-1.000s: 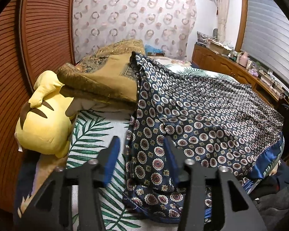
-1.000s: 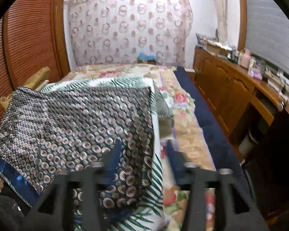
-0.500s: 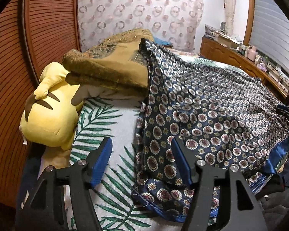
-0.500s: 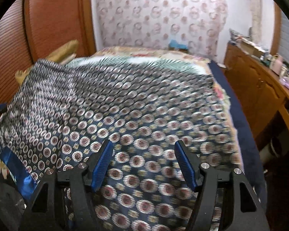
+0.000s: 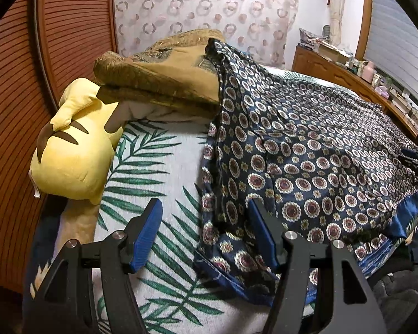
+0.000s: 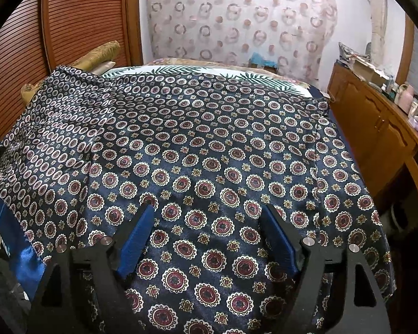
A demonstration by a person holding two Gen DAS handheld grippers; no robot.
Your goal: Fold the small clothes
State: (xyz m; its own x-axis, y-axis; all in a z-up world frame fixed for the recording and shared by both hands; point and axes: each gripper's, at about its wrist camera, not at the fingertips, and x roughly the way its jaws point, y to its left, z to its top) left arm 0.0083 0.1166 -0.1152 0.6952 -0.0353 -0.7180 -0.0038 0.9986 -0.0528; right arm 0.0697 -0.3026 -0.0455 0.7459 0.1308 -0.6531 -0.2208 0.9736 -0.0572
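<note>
Patterned cloth [image 6: 209, 144] on bed [image 5: 158, 172]

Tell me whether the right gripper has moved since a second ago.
Yes. The right gripper has swung left from the bed's edge, now over the patterned cloth, jaws opening with nothing clamped.

Both wrist views look down close over the bed [image 5: 158, 167], facing the ring-patterned curtain [image 6: 237, 16] at twelve o'clock, sharing the navy medallion-print satin cloth [image 5: 306, 150].
</note>
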